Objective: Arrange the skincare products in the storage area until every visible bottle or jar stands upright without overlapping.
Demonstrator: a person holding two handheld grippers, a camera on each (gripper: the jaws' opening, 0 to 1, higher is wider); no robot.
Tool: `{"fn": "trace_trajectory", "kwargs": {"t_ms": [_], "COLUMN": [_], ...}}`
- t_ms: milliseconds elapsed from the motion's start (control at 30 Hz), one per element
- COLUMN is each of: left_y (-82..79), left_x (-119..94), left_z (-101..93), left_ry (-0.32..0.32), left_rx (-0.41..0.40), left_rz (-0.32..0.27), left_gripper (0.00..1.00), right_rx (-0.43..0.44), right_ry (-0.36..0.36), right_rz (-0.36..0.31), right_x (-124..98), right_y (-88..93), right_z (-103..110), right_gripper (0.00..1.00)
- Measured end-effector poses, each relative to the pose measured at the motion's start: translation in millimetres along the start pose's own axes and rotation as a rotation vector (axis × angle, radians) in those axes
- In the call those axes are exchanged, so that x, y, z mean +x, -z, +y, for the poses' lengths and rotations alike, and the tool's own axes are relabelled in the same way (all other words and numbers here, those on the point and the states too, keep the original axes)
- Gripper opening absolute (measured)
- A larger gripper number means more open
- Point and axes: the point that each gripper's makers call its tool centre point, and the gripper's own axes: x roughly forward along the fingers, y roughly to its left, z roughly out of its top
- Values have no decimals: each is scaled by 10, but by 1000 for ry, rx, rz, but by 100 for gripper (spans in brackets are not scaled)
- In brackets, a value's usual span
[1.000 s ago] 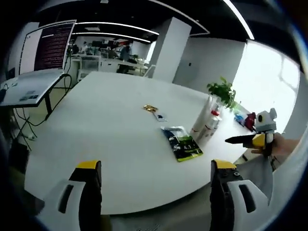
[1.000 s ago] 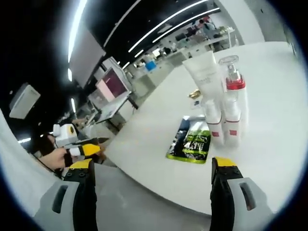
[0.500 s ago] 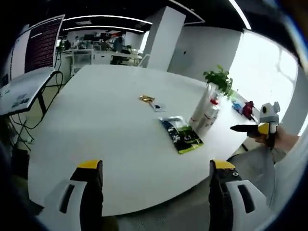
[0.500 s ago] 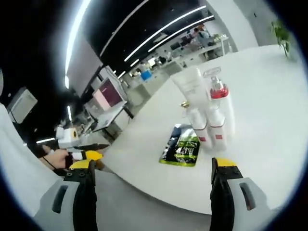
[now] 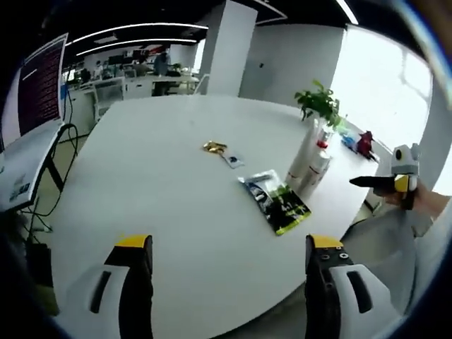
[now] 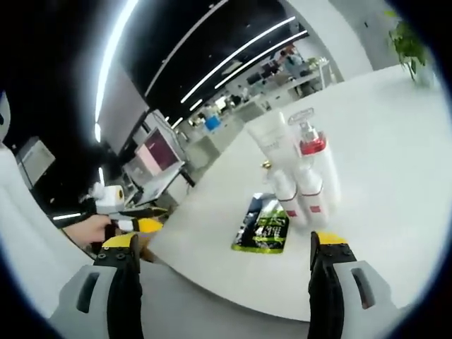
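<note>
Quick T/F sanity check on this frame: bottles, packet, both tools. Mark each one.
1. The skincare bottles stand upright in a tight cluster on the white table. True.
2. The green-and-black packet stands upright. False: it lies flat on the table beside the bottles.
3. The right tool is shut on a bottle. False: it is open, holding nothing.
4. The left tool is open and short of every product. True.
5. A potted plant stands on the table beyond the bottles. True.
</note>
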Motion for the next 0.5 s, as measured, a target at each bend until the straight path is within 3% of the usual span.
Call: {"fn": "trace_trajectory", "kwargs": {"t_ms": [100, 300, 500], "left_y": [-88, -174, -279], "left_x": [83, 311, 564], "left_z": [-44, -167, -178], "left_ry": [23, 86, 110], "left_rx": [48, 150, 174], "left_rz": [7, 55, 68], "left_gripper": [81, 80, 78], "right_rx": [-8, 6, -2], "right_ry": [2, 16, 20], "right_rz": [2, 8, 27], "right_x": [-5, 5, 10], "right_y": [4, 15, 47], "right_z": [-13, -35, -70], "right_gripper": [95, 97, 97]}}
